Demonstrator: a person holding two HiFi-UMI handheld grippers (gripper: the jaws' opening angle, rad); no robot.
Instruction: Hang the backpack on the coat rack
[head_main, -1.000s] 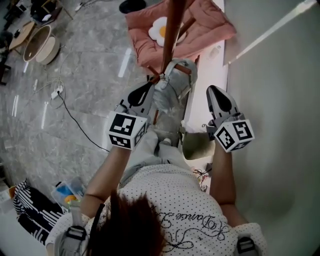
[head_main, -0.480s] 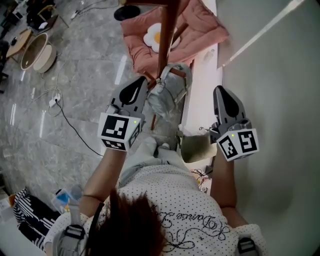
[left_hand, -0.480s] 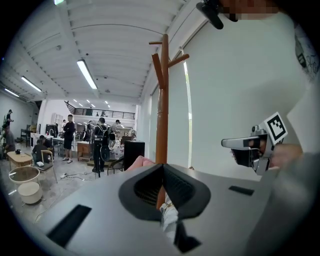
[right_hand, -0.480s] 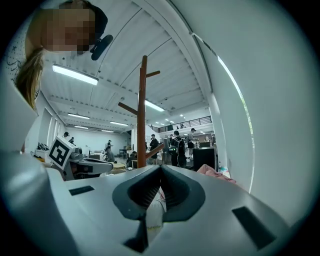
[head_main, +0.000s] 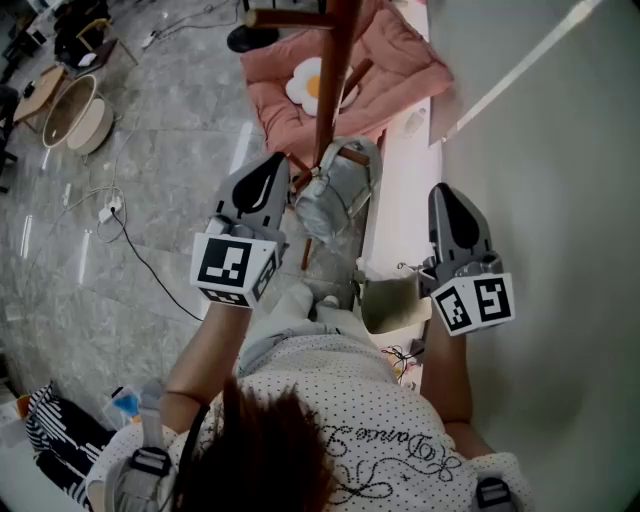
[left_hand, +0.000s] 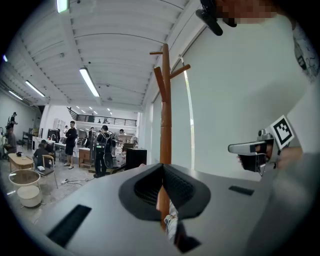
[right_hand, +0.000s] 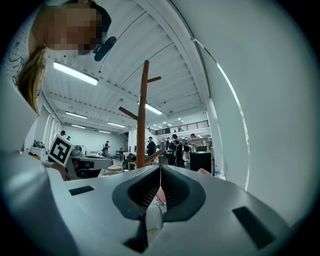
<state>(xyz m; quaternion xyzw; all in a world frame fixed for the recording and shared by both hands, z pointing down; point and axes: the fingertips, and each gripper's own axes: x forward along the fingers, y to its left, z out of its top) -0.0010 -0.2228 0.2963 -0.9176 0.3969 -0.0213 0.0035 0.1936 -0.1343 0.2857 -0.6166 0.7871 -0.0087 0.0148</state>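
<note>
The grey backpack (head_main: 335, 195) with brown straps hangs against the brown coat rack pole (head_main: 333, 80), low down above the floor. My left gripper (head_main: 272, 162) is shut just left of the backpack's top, and I see nothing between its pads. My right gripper (head_main: 446, 192) is shut too, empty, over by the wall and apart from the backpack. In the left gripper view the shut left gripper (left_hand: 162, 176) faces the pole (left_hand: 165, 115), and the right gripper (left_hand: 255, 149) shows at the right. The right gripper view shows the pole (right_hand: 142, 115) beyond the closed right gripper (right_hand: 160, 176).
A pink cushion (head_main: 345, 55) with an egg print lies at the rack's foot. A white ledge (head_main: 405, 190) runs along the wall on the right. A cable (head_main: 130, 225) and round baskets (head_main: 75, 100) are on the floor at left. Several people stand in the far room.
Both grippers have risen and drawn slightly away from the backpack. The left gripper's tip, close to the backpack's top before, now stands to its left. The backpack stays on the pole.
</note>
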